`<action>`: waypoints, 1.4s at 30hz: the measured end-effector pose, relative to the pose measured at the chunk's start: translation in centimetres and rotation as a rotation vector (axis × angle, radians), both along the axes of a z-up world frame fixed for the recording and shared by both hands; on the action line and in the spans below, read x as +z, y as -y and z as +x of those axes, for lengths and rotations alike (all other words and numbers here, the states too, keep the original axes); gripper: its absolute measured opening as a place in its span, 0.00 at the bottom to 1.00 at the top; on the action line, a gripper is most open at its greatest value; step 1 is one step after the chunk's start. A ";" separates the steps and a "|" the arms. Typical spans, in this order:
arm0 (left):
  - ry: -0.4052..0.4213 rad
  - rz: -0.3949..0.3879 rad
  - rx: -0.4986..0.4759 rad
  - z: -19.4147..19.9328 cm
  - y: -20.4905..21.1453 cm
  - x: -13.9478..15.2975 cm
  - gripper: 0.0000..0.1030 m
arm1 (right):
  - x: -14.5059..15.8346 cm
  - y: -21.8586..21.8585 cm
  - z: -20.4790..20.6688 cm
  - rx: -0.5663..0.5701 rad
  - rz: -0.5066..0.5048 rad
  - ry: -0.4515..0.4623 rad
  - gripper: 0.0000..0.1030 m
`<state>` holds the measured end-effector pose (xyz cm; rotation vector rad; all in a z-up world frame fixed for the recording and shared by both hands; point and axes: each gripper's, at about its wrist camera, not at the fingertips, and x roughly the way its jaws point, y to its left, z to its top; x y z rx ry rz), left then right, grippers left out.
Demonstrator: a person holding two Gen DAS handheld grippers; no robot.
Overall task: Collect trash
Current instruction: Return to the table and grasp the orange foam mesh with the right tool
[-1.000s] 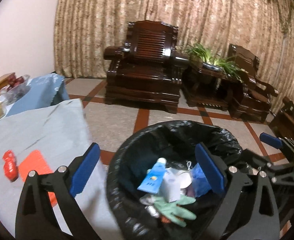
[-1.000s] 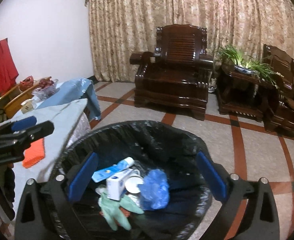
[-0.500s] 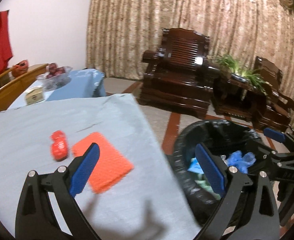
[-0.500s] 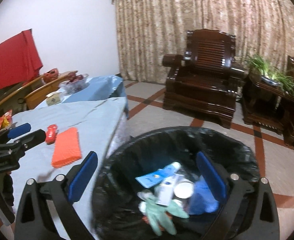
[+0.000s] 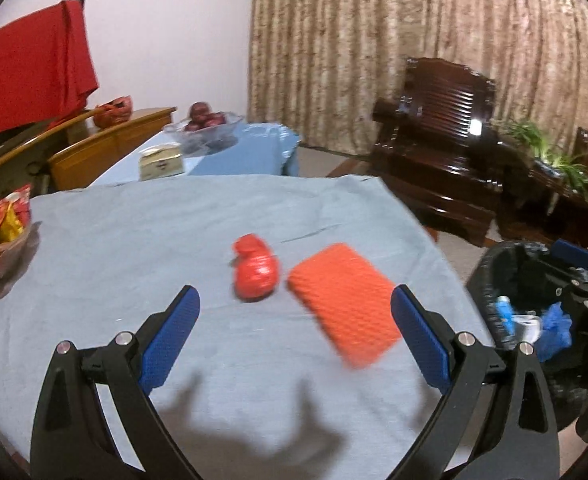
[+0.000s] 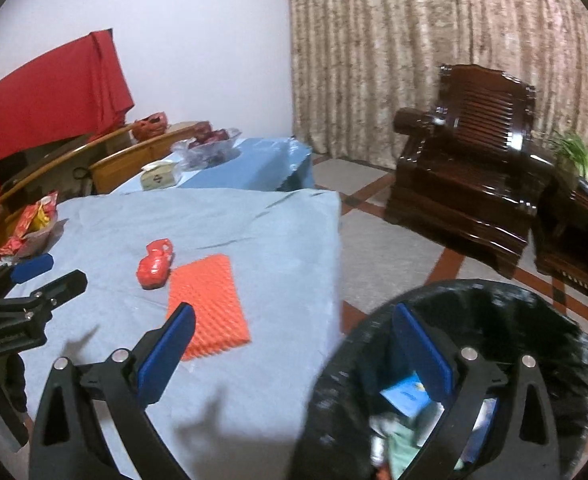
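Note:
A crumpled red wrapper (image 5: 254, 273) and an orange textured pad (image 5: 344, 309) lie on the blue-grey tablecloth (image 5: 133, 256); both also show in the right wrist view, wrapper (image 6: 155, 265) and pad (image 6: 207, 305). My left gripper (image 5: 294, 334) is open and empty, just short of them over the table. My right gripper (image 6: 294, 354) is open and empty, between the table edge and the black-lined trash bin (image 6: 542, 320), which holds several pieces of trash. The bin (image 5: 506, 264) sits right of the table.
A bowl of snack packets (image 5: 1, 232) sits at the table's left edge. A second table behind holds a tissue box (image 5: 161, 160) and a fruit bowl (image 5: 205, 124). Dark wooden armchairs (image 6: 474, 160) and a plant stand on the tiled floor.
Both grippers swung left from over the bin toward the table. The red wrapper and orange pad now lie in front of the left gripper. Both stayed open.

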<state>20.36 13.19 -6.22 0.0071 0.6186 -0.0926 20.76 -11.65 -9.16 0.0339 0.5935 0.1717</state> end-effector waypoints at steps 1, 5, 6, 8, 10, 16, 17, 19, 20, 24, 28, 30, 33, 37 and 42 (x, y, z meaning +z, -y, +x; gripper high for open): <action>-0.006 0.004 0.017 0.2 -0.8 -0.4 0.91 | -0.3 -0.6 0.5 0.007 -0.002 -0.006 0.94; -0.022 0.015 0.060 0.9 -2.7 -1.5 0.91 | -1.5 -2.8 2.6 0.027 -0.001 -0.034 0.94; -0.026 0.018 0.067 1.0 -2.9 -1.8 0.91 | -1.9 -3.4 3.3 0.033 -0.001 -0.045 0.94; -0.040 0.022 0.083 1.4 -3.7 -2.5 0.91 | -2.7 -4.5 4.3 0.044 -0.001 -0.062 0.94; -0.049 0.023 0.095 1.5 -4.3 -3.1 0.91 | -3.3 -5.4 5.1 0.056 -0.008 -0.080 0.94; -0.081 0.011 0.137 2.3 -5.9 -4.7 0.91 | -6.2 -8.0 7.6 0.087 -0.041 -0.146 0.94; -0.086 0.010 0.142 2.5 -6.1 -4.9 0.91 | -6.8 -8.4 7.9 0.091 -0.047 -0.160 0.94; -0.091 0.011 0.145 2.8 -6.3 -5.3 0.91 | -7.6 -8.8 8.5 0.096 -0.052 -0.182 0.94; -0.097 0.009 0.148 2.9 -6.5 -5.5 0.91 | -8.0 -9.1 8.8 0.099 -0.057 -0.193 0.94; -0.106 0.005 0.153 3.2 -6.8 -6.0 0.91 | -9.4 -9.8 9.6 0.094 -0.093 -0.238 0.94; -0.115 0.005 0.151 3.5 -6.9 -6.5 0.91 | -10.2 -9.9 9.9 0.104 -0.079 -0.273 0.94; -0.118 0.004 0.151 3.6 -7.0 -6.7 0.91 | -10.3 -9.8 9.7 0.107 -0.074 -0.275 0.92; -0.124 -0.001 0.152 3.7 -7.0 -6.8 0.91 | -10.3 -9.8 9.5 0.143 -0.037 -0.285 0.75; -0.126 -0.002 0.149 3.7 -6.7 -6.8 0.91 | -9.9 -9.7 9.3 0.182 -0.004 -0.286 0.48; -0.124 -0.008 0.137 3.8 -6.2 -6.6 0.91 | -9.4 -9.7 9.2 0.223 0.051 -0.293 0.29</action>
